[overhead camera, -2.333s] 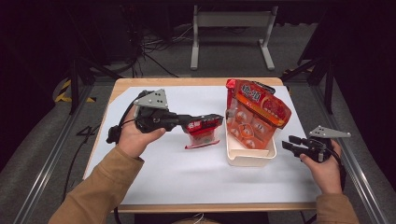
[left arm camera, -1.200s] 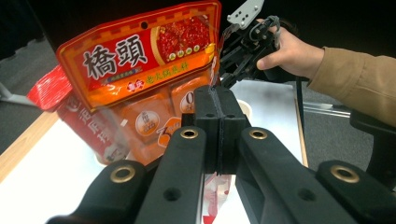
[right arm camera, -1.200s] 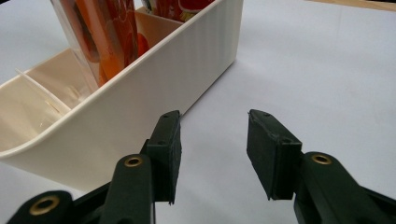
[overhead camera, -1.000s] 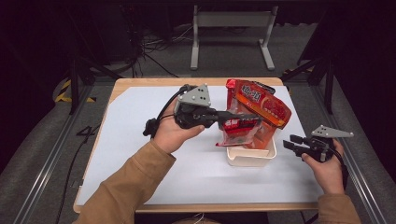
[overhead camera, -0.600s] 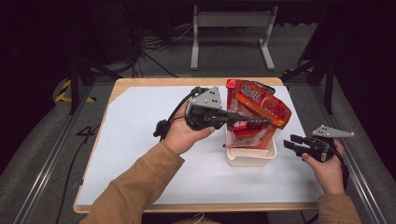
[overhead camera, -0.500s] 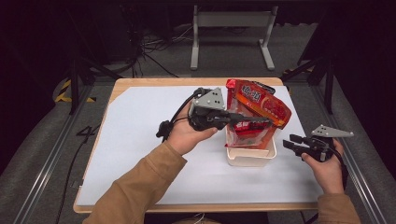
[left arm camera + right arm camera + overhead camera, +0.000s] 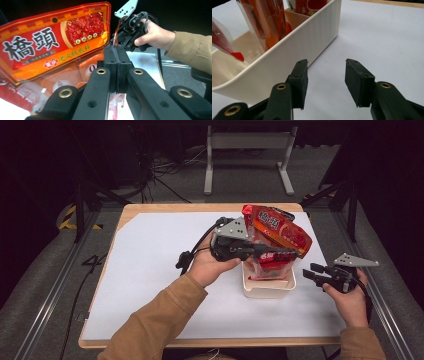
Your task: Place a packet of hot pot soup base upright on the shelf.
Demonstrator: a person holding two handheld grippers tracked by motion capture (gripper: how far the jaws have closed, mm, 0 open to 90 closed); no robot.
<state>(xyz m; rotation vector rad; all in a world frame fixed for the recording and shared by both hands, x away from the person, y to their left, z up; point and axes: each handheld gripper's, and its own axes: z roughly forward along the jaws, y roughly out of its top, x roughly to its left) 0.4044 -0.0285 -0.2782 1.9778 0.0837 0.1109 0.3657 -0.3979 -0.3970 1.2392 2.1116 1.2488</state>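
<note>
My left gripper (image 7: pixel 291 255) is shut on a small red and clear packet (image 7: pixel 272 262), which hangs over the white bin (image 7: pixel 267 290). In the left gripper view the pads (image 7: pixel 112 60) press together on the packet's thin top edge, and the packet (image 7: pixel 115 101) dangles below them. A large red snack bag (image 7: pixel 280 230) with big printed characters (image 7: pixel 50 45) leans in the bin behind it. My right gripper (image 7: pixel 309 271) is open and holds nothing, low over the table just right of the bin. Its jaws (image 7: pixel 325 80) stand beside the bin's ribbed wall (image 7: pixel 287 57).
More orange and red packets (image 7: pixel 269 20) stand upright inside the bin. White paper (image 7: pixel 150 270) covers the wooden table, with open room on the left half. The right hand and its gripper (image 7: pixel 130 27) show beyond the left jaws.
My left gripper has carried the small red packet from the middle of the table to the right, over the bin. The right gripper has barely moved.
</note>
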